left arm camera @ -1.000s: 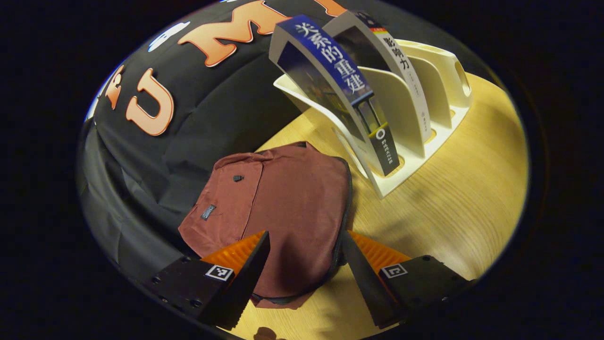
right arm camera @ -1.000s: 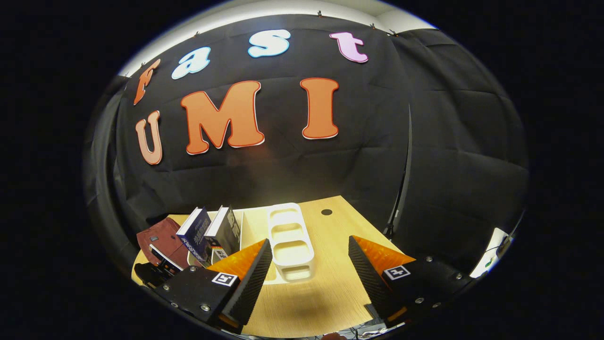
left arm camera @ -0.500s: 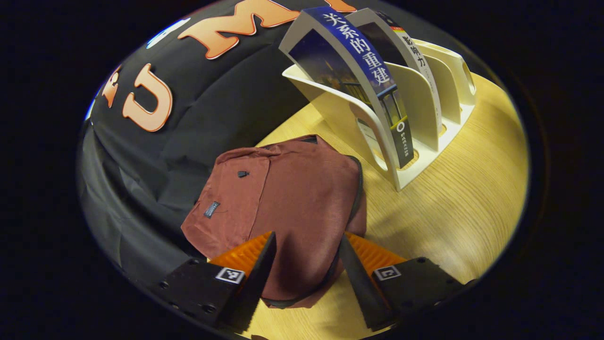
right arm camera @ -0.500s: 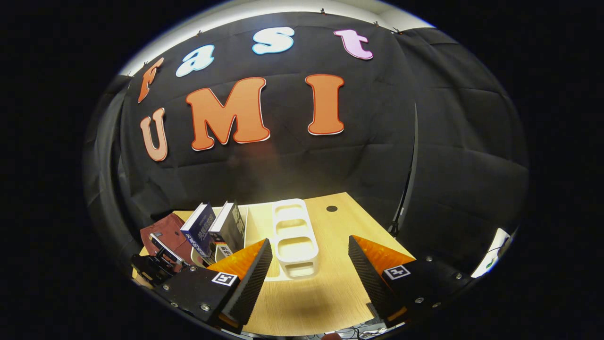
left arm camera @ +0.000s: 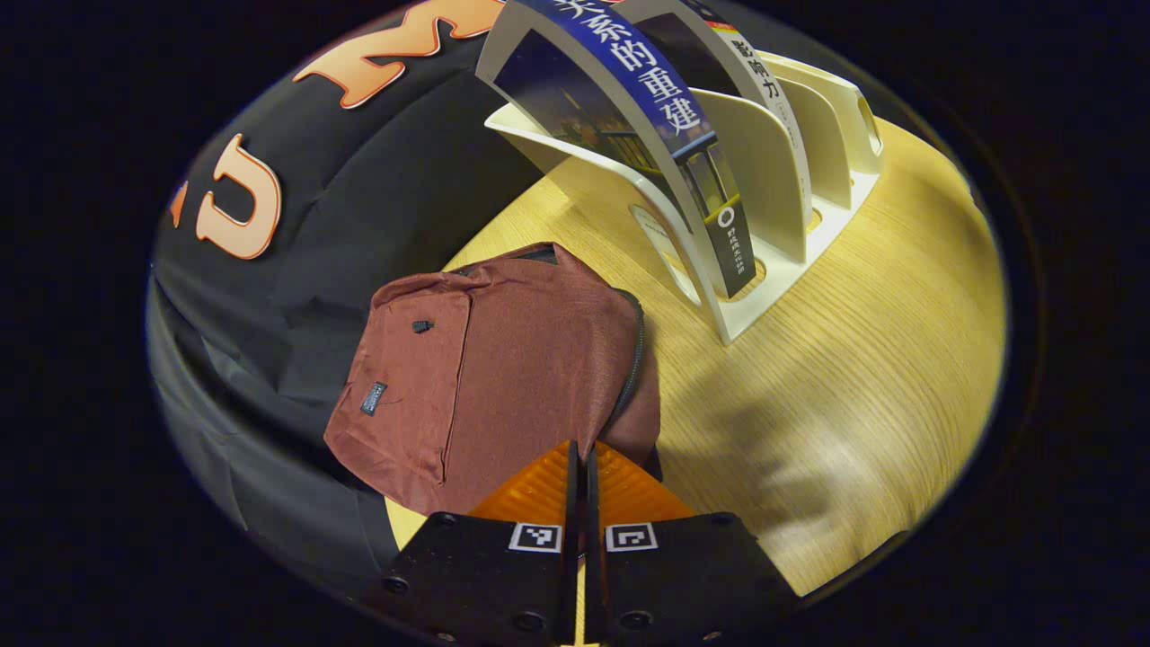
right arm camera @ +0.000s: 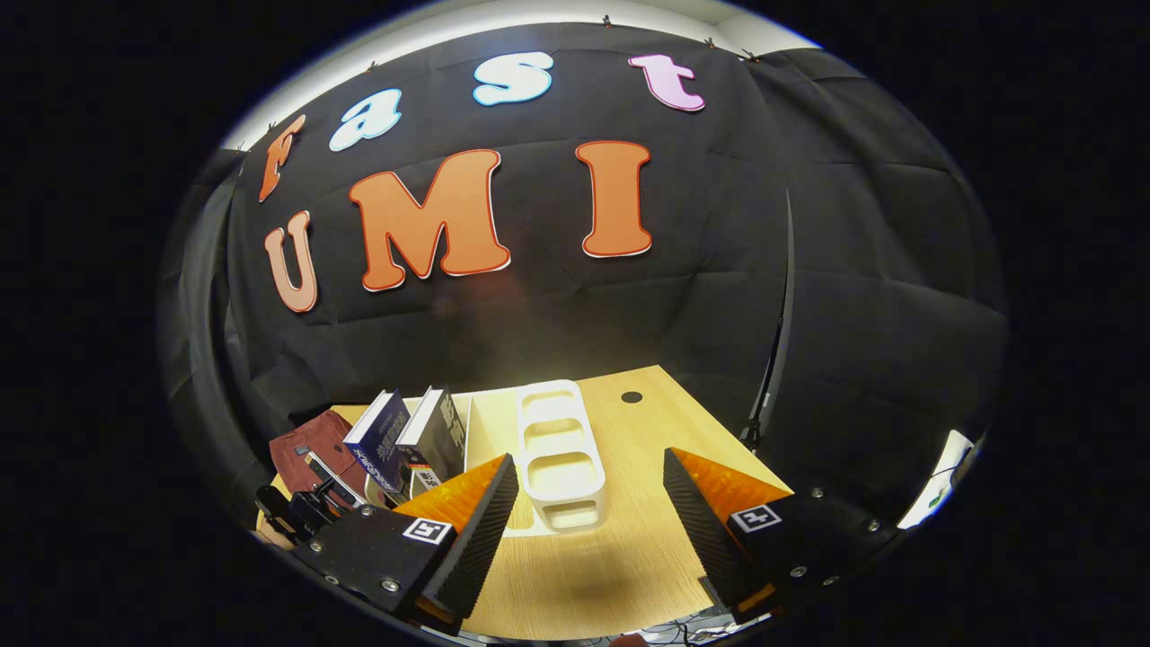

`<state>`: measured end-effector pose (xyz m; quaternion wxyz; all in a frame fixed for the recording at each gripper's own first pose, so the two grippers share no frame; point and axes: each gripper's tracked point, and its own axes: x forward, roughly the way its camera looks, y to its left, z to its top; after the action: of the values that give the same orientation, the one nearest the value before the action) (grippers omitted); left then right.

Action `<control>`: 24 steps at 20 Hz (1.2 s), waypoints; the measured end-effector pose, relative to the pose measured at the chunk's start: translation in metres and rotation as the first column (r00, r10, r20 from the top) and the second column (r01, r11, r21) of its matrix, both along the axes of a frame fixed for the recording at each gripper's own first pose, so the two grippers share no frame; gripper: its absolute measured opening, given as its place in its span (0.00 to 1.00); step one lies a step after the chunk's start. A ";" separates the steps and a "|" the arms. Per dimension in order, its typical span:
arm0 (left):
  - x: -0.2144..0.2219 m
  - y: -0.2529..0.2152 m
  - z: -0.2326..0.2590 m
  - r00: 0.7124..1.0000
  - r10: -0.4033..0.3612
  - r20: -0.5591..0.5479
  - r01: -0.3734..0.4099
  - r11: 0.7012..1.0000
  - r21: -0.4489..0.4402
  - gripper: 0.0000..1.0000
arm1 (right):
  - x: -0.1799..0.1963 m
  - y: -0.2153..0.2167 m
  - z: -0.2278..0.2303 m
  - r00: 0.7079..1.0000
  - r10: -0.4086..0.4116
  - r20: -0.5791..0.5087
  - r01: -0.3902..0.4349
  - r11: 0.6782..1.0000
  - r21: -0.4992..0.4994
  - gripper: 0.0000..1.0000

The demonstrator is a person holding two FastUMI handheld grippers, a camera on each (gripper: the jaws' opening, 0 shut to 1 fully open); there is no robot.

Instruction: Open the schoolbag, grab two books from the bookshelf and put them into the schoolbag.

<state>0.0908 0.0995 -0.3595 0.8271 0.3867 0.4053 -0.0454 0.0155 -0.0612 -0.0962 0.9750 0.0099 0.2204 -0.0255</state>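
Left gripper (left arm camera: 580,449), jaws closed at the bag (left arm camera: 503,359) zipper edge; right gripper (right arm camera: 588,485) wide open, empty, farther away.

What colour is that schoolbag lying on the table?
Dark brick red schoolbag, clearest in the left gripper view.

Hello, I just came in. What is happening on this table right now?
A person holds a gripper in each hand and is starting to pack a schoolbag. The left gripper is shut at the bag's near edge, by the zipper; whether it grips the zipper pull I cannot tell. The bag looks closed. Two books, a blue book and a dark book, stand in the white bookshelf. The right gripper is open over the wooden table, holding nothing.
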 end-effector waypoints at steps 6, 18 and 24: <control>-0.005 0.001 0.004 0.996 -0.031 -0.082 0.029 0.999 -0.034 0.01 | -0.002 0.017 0.001 0.999 0.051 -0.003 -0.051 0.994 0.093 0.97; 0.003 0.011 0.089 0.963 -0.138 -0.233 0.100 0.981 -0.168 0.01 | 0.000 0.068 -0.008 0.998 0.053 -0.037 -0.050 0.997 0.061 0.97; 0.030 0.043 0.170 0.946 -0.203 -0.252 0.150 0.966 -0.213 0.01 | -0.009 0.122 -0.016 0.996 0.035 -0.086 -0.027 0.995 0.099 0.97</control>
<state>0.1209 0.1422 -0.1893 0.7894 0.3307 0.4724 -0.2108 0.0065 0.0605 -0.1119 0.9630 0.0531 0.2643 0.0000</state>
